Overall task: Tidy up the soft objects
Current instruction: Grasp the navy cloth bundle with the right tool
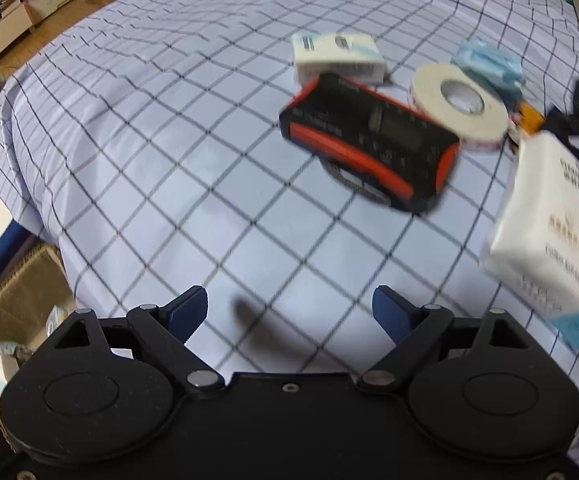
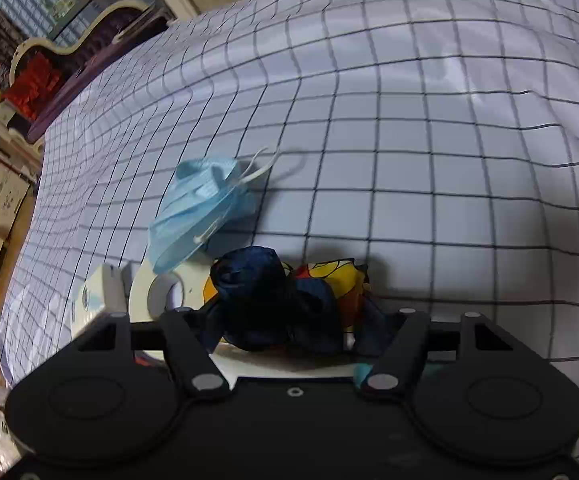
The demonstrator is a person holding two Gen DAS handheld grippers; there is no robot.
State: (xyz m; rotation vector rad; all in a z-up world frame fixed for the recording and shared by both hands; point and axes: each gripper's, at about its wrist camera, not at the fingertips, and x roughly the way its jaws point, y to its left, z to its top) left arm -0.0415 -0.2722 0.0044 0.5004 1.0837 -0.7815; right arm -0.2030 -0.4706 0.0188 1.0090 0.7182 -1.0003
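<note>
Little sorting is seen done: the mask point(image 2: 205, 208), dark cloth point(image 2: 285, 300) and tissue pack point(image 1: 549, 224) are left mixed among hard items on the sheet point(image 1: 149, 140). The left gripper point(image 1: 289, 312) is held spread and empty. The right gripper point(image 2: 289, 332) is lowered around the cloth; whether it is pinched cannot be told.

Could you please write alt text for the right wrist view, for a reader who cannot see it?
The right gripper has a crumpled dark blue cloth with yellow and orange patches between its fingers, on a bed covered by a pale blue checked sheet. A folded light blue face mask lies just beyond, partly resting on a white roll of tape.
</note>
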